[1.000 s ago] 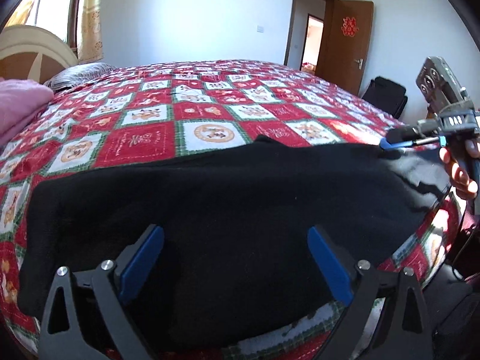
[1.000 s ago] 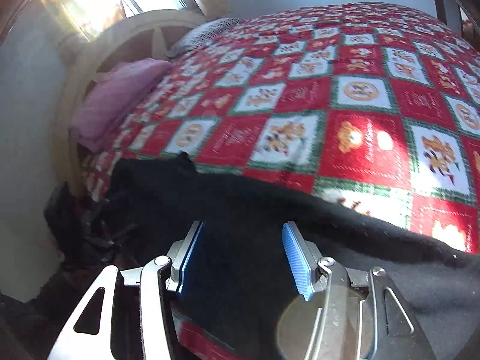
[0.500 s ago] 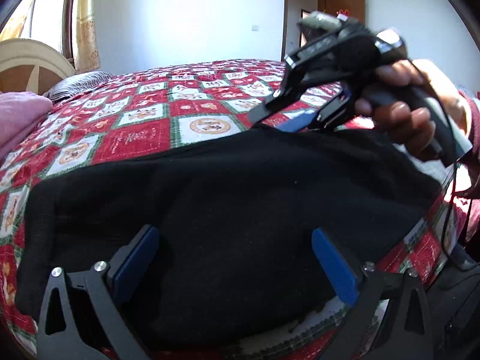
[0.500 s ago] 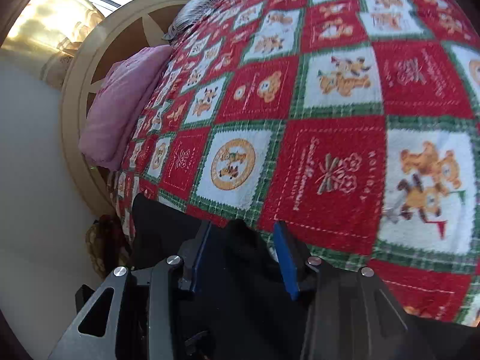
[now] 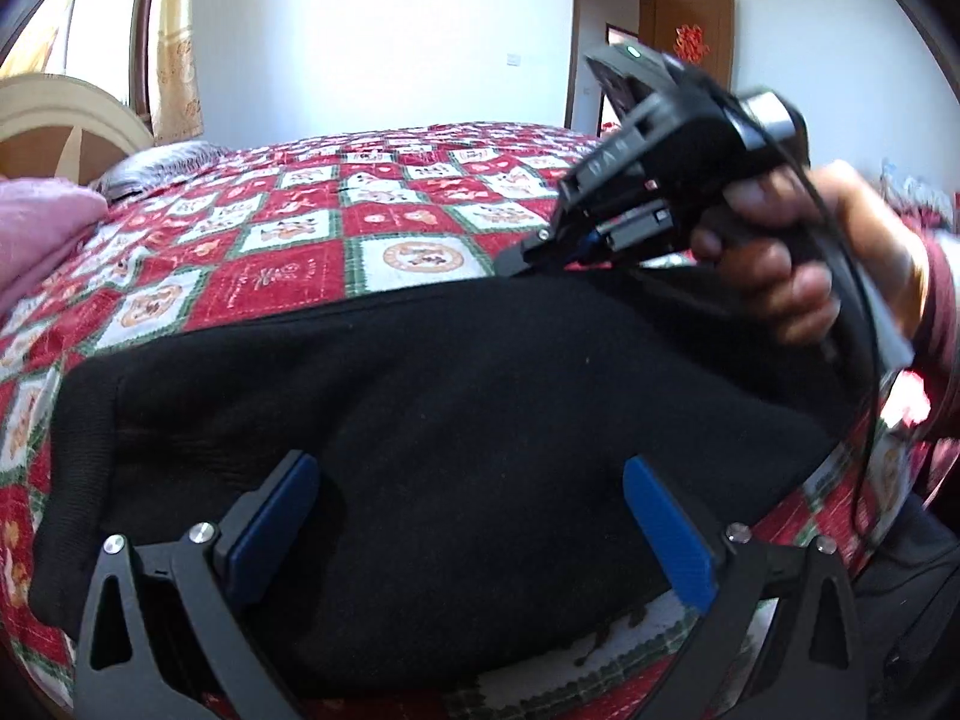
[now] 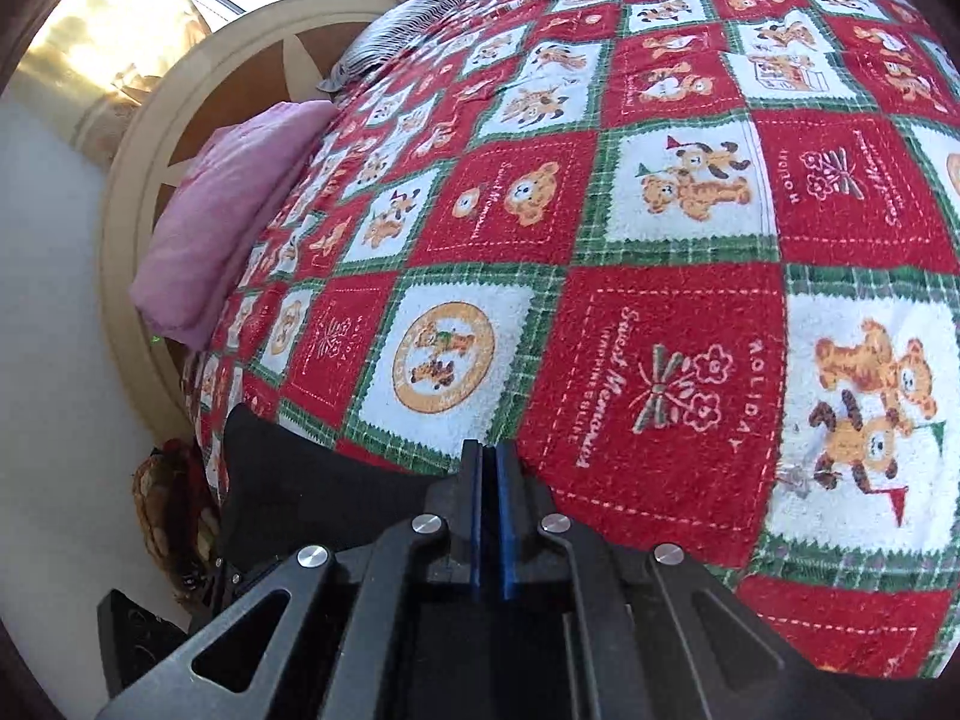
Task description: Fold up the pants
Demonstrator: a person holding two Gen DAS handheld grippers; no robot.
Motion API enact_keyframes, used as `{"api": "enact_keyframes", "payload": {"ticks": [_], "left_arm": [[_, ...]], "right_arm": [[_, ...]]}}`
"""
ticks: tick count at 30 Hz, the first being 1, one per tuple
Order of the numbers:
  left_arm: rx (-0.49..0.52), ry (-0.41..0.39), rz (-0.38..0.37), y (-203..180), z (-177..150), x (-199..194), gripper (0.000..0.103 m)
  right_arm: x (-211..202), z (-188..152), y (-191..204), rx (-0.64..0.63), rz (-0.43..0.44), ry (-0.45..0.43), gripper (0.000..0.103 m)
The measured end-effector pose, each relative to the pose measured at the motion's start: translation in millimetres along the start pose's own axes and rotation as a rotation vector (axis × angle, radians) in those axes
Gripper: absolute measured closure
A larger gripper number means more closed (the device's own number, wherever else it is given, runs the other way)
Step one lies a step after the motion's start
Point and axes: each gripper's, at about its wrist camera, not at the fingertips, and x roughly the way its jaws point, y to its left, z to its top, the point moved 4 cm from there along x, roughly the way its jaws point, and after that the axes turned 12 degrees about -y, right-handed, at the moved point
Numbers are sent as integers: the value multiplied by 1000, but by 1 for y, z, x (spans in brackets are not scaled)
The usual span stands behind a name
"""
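Black pants (image 5: 450, 372) lie spread across the near edge of a bed, on a red, white and green bear-print bedspread (image 5: 288, 276). My left gripper (image 5: 468, 468) hovers open over their near part, its blue pads wide apart with nothing between them. A person's hand (image 5: 780, 276) holds my right gripper (image 5: 522, 261) at the pants' far edge. In the right wrist view the right gripper (image 6: 493, 450) has its jaws closing down to a thin slit on the edge of the black pants (image 6: 288, 480).
A pink pillow (image 6: 228, 210) and a round cream headboard (image 6: 138, 180) sit at the head of the bed. A woven basket (image 6: 168, 510) stands on the floor beside it. An open brown door (image 5: 690, 60) is at the far wall. The bedspread (image 6: 660, 240) stretches beyond the pants.
The right gripper swept in from the right end of the pants to their far edge, dropped, and its jaws went from wide apart to shut on the fabric. The left gripper stayed put.
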Motion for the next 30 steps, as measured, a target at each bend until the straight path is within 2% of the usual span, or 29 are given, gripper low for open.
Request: {"api": "enact_keyframes", "payload": {"ticks": [3,5,7,8,9,13,15,16,19,22,23,26,27,29,30], "left_arm": [[-49,-15,-12,7,6,-4,0],[-56,-35,11,14,10,-8,0],[-63,-59,41,25,15,-13,0],[-65,-65,60,30,16,-14,0],[-70,-70,81,36,18,-16,0],[-122,-45,142,63,12,-13,0],[-152,-27,145,73,6,-8,0],[-150,-19,143,74,3,-6,0],[-103,-13,159,64,2,-9,0],[-116,-21,124,55,6,-11,0],[-113,-25,119,52,7,-12,0],[-97,-24,103,43,8,-11,0],[-96,-18,98,41,6,-9,0],[-87,4,105,37,2,-5,0],[-78,1,108,34,2,-6,0]], "right_arm": [[-18,0,0,-21,19,-35,96],[-42,-1,0,-92,-47,-78,93],[-68,-9,-1,-108,-42,-100,76],[-83,-17,-1,-125,-44,-103,60],[-91,-23,-1,-141,-53,-103,56],[-120,-67,-7,-244,-141,-66,56],[-128,-88,-24,-232,-192,-36,56],[-129,-99,-33,-216,-188,-31,56],[-144,-112,-35,-238,-170,-63,56],[-168,-116,-39,-179,-134,-88,56],[-180,-117,-43,-177,-144,-109,56],[-215,-119,-61,-188,-254,-179,56],[-220,-122,-72,-179,-283,-171,56],[-216,-133,-93,-139,-350,-81,56],[-217,-138,-97,-136,-333,-75,56]]}}
